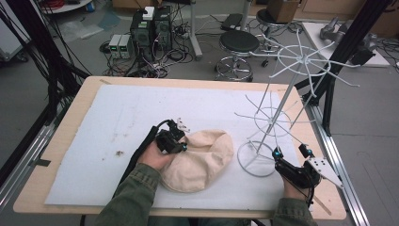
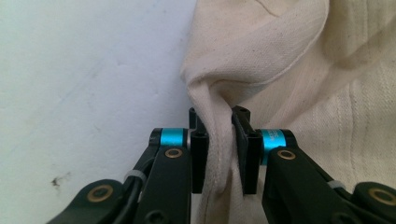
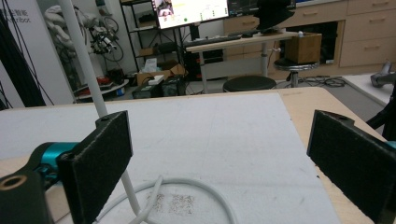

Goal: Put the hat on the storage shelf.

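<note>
Observed: the left gripper is clamped on a bunched fold of the cream cloth hat, at the hat's near-left edge. In the left gripper view the jaws stand nearly closed with the fold of hat pinched between the pads. The hat lies slumped on the white mat, centre-front of the table, just left of the white wire rack and apart from its ring base.

The right gripper rests at the front right, just beside the ring base; its jaws stand wide apart and hold nothing (the right gripper view shows the rack's pole just beyond one pad and the ring base between the two).

Judgement: the work in hand appears to be lifting the hat toward the rack.

Risks:
- The grip takes a thin fold near the edge; limp fabric may slide out under the hat's own weight on lifting
- The hanging cloth may snag a wire arm and tip the light rack, since the right gripper is not holding it
- The open right gripper sits close to the pole; a careless move could knock the rack sideways
</note>
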Demonstrator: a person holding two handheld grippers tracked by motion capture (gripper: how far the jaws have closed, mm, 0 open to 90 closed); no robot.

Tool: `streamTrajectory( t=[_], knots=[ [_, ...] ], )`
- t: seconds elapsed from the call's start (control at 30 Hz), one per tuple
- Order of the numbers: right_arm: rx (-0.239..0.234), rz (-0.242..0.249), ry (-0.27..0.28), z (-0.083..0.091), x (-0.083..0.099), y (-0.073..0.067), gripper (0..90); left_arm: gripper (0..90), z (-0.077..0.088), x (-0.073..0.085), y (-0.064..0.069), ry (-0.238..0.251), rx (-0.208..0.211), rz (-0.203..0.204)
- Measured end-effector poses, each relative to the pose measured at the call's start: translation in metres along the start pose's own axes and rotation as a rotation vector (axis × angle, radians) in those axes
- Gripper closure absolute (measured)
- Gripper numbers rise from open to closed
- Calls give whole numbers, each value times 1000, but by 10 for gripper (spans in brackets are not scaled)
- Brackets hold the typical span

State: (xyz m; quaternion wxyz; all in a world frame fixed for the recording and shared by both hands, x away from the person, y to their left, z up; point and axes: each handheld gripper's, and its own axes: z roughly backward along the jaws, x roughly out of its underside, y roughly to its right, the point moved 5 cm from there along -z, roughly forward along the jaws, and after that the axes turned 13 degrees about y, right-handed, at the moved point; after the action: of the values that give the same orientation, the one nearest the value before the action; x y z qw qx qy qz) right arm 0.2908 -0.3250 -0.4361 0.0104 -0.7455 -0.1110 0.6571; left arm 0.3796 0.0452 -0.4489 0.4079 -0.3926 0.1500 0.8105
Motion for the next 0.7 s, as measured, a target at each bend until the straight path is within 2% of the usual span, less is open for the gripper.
streamTrajectory(
  t=[0.03, 0.07, 0.2, 0.23, 0.33, 0.47, 0.5, 0.67, 0.7],
  knots=[
    [0, 0, 0, 0, 0, 0, 59, 798, 2, 2, -1, 31, 1, 29],
    [-1, 0, 0, 0, 0, 0, 59, 798, 4, 3, -2, 41, 0, 40],
    [-4, -2, 1, 0, 0, -1, 59, 797, 10, 7, -7, 73, -12, 46],
    [-4, -2, 1, 0, 0, -1, 59, 797, 14, 7, -8, 98, -20, 56],
    [-1, -2, -3, 0, 0, 0, 59, 797, 23, 5, -10, 132, -19, 76],
    [-6, 1, -2, 0, 0, -1, 59, 796, 39, 0, -15, 199, -36, 79],
    [-6, 1, -2, 0, 0, -1, 59, 796, 39, 0, -15, 199, -36, 79],
    [-6, -2, -2, 0, 0, -1, 59, 796, 55, -7, -20, 310, -55, 92],
    [-5, -1, -3, -1, 0, -1, 59, 796, 61, -10, -21, 350, -65, 91]
  ],
)
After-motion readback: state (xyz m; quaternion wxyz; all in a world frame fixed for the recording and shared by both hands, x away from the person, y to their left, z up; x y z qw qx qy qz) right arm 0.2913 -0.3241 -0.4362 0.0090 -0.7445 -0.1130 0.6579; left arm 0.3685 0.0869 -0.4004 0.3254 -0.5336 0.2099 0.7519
